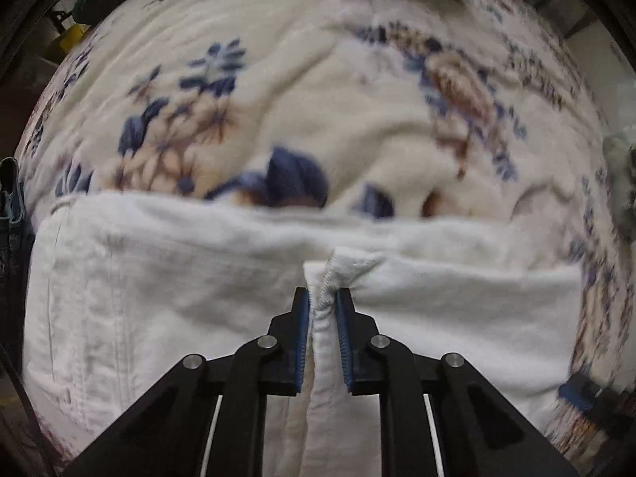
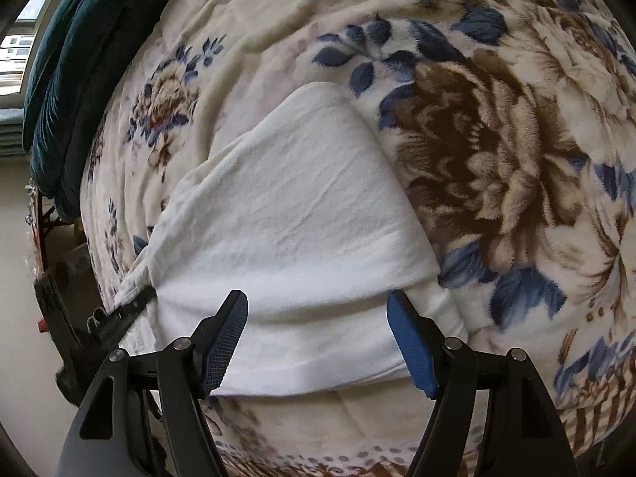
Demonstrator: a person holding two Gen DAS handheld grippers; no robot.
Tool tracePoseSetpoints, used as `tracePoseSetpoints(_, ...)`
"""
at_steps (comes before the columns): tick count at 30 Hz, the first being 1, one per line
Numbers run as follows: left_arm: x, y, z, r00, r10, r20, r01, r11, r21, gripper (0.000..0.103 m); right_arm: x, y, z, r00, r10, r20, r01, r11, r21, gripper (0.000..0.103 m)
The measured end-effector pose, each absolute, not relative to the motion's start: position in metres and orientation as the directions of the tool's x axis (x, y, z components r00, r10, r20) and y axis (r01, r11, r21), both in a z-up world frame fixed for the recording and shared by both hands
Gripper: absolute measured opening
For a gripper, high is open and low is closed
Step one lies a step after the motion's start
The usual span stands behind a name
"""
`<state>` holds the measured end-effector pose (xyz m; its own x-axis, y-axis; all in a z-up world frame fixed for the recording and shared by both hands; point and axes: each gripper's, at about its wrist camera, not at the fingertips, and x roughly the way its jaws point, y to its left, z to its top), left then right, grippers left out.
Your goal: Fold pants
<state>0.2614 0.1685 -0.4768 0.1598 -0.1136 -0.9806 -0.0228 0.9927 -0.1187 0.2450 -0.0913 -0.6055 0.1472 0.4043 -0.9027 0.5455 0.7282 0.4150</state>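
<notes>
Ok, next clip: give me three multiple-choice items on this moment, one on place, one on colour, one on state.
1. Where do the pants lie?
A. on a flowered blanket
B. on a bare wooden floor
C. in a basket

2. What colour are the pants?
A. black
B. white
C. red

3. How does the left gripper stand?
A. wide open over the blanket
B. out of sight
C. shut on a fold of the pants

Key: 1 A, the blanket shows all round them; 2 B, the cloth is plain white; 3 C, both pads press a hemmed edge.
</notes>
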Motion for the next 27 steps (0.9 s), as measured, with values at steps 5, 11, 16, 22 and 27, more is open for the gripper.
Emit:
tracePoseSetpoints(5,0.287,0.171,-0.472,0.183,-0.094,-0.979,-0.030,0.994,-0.101,0.009,0.245,-0.096,-0.607,0.146,0.406,-0.902,0.553,0.723,0.415,0.075)
tracePoseSetpoints(11,0.265,0.186,-0.459,0.157,-0.107,-0.982,-0.050,0.992,-0.116,0.032,0.249,-0.094,-0.598,0.178,0.407,-0.896,0.533,0.725,0.435,0.075)
tracePoseSetpoints(16,0.232,0.200,-0.442,0.220,-0.016,-0.975,-0.088,0.995,-0.036,0.071,0.272,-0.067,-0.586,0.135,0.304,-0.943,0.420,0.845,0.332,0.075)
tracePoseSetpoints(22,0.178,0.279,-0.443,0.210,-0.098,-0.973,-0.361,0.917,-0.170,0.098,0.277,-0.028,-0.597,0.022,0.164,-0.986,0.250,0.954,0.165,0.092)
tracePoseSetpoints(27,0.124,0.355,-0.490,0.341,-0.367,-0.866,-0.693,0.525,-0.495,0.098,0.272,-0.010,-0.602,0.012,0.100,-0.995,0.200,0.975,0.101,0.093)
